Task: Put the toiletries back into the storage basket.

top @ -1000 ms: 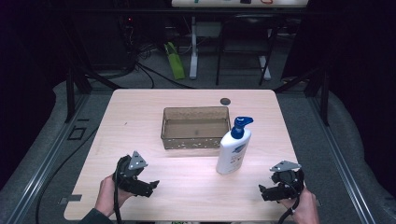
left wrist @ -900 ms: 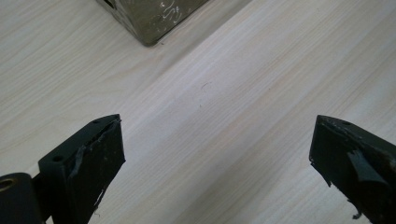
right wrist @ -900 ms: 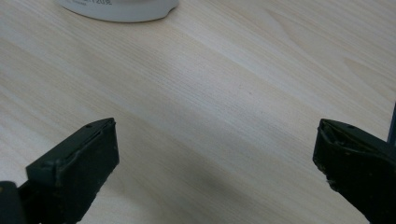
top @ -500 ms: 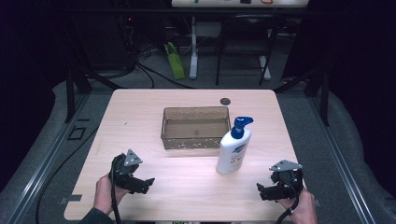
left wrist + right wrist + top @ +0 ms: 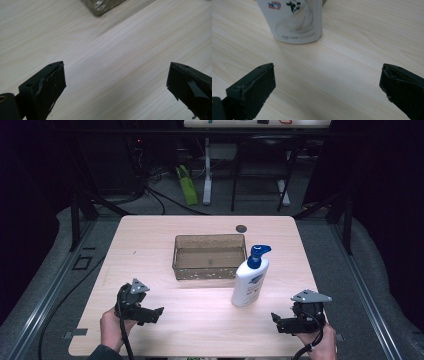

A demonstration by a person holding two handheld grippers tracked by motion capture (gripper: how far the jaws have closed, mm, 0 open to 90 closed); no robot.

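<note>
Upright, the white pump bottle [image 5: 250, 281] stands right of the table's centre, just beside the mesh tray [image 5: 210, 256]'s right front corner. Right gripper [image 5: 282, 321], jaws spread wide and empty, faces it from the front right corner; go level, clamp the body mid-height, below the blue pump [image 5: 258, 255]. Left gripper [image 5: 152, 314], also spread wide and empty, waits by the table [image 5: 150, 235]'s front left corner.
</note>
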